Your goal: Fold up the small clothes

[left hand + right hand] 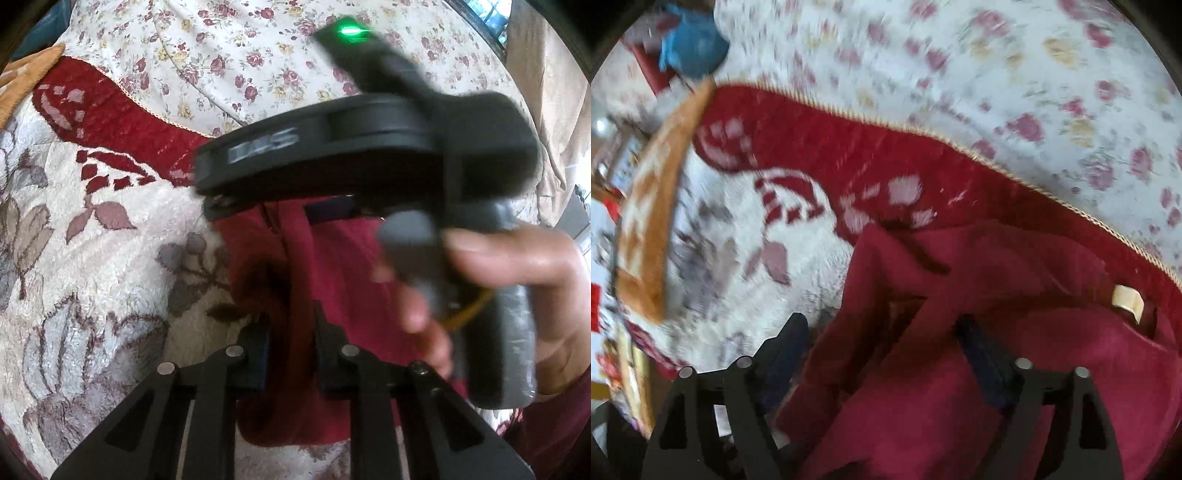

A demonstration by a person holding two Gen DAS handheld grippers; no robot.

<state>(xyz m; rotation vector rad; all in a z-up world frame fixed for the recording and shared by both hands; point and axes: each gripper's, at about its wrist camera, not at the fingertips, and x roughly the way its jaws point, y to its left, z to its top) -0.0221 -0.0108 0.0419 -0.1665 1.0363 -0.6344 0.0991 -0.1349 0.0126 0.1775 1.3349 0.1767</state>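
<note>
Working on a bed here: you've got a plush blanket (110,236) with a cream ground, grey leaves and a deep red border edged in gold cord, and past it a thin floral sheet (236,48) with small pink roses. An orange patterned cloth (653,206) sits at the blanket's far corner, something blue (690,48) beyond it. The maroon garment (979,332) lies rumpled on the blanket by the red border, soft and fleecy, pale tag showing. Your left gripper (291,332) is pinched on a raised fold of it. Your right gripper (882,339) stands spread wide with cloth bunched between the fingers.
</note>
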